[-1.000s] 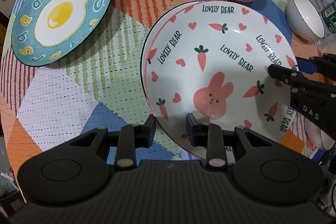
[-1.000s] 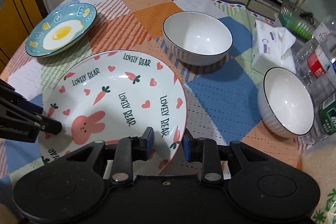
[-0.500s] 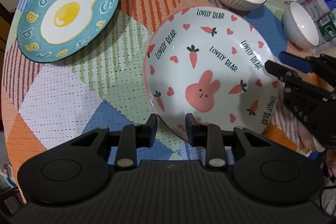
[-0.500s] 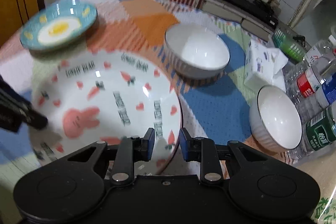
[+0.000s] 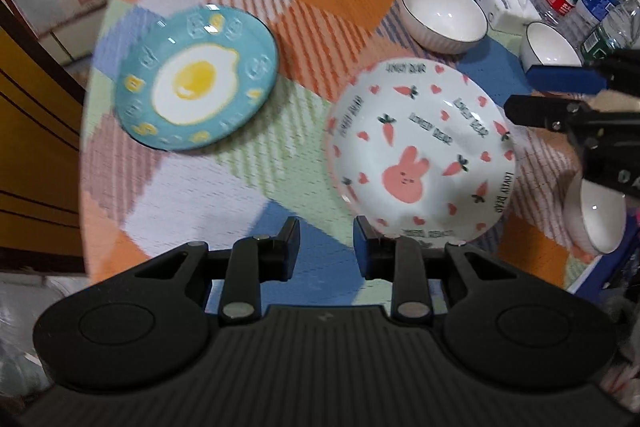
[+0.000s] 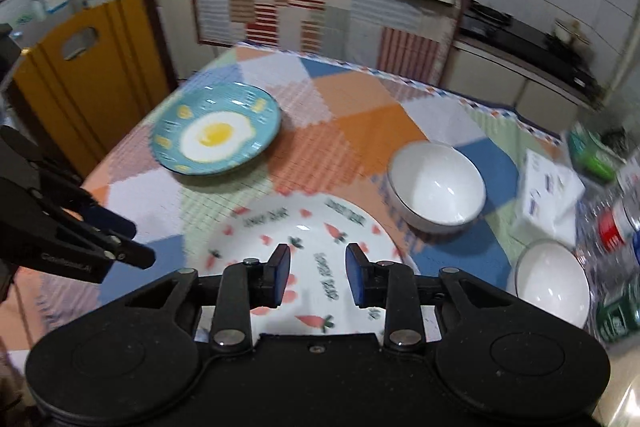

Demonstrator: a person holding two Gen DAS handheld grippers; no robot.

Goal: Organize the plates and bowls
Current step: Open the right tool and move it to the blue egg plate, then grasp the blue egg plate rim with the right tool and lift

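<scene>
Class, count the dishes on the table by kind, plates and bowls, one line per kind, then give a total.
Plates: 2, the egg plate and the rabbit plate.
Bowls: 3, the far bowl, the bowl by the bottles, the near-edge bowl.
Total: 5

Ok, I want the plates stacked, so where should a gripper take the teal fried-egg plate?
Grip the teal fried-egg plate by its raised rim, probably on the near edge facing the left gripper: it lies flat, so only the upturned lip offers a pinch, and cloth there is bare.
</scene>
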